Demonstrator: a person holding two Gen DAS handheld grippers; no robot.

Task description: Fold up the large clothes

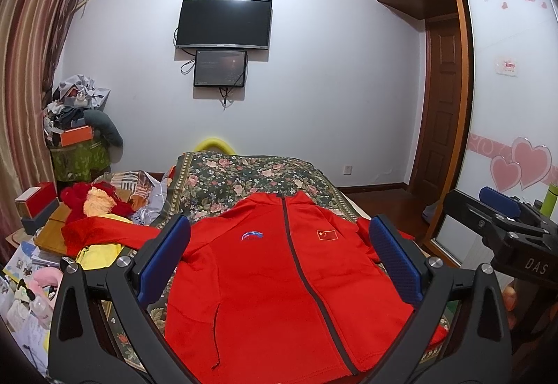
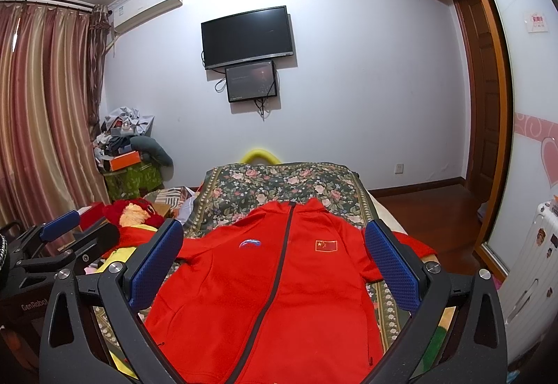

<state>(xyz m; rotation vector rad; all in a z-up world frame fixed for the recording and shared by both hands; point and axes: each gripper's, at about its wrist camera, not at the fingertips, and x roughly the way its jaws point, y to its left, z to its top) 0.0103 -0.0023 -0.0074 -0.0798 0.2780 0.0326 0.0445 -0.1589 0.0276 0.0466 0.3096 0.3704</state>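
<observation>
A home bedroom — floral-covered bed [image 1: 244,178], wall television [image 1: 223,23], striped curtains [image 2: 38,105], built-in wardrobe [image 1: 505,70]

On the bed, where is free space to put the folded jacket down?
The floral bedspread lies bare beyond the red jacket's collar, toward the foot of the bed. A narrow bare strip runs along the jacket's right side. The left bedside is crowded with the clutter pile.

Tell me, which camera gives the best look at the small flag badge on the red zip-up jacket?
The right wrist view. The flag badge on the red zip-up jacket lies flat and unblocked there, between the open fingers of the right gripper. The left wrist view shows the badge too, but more slanted.
</observation>
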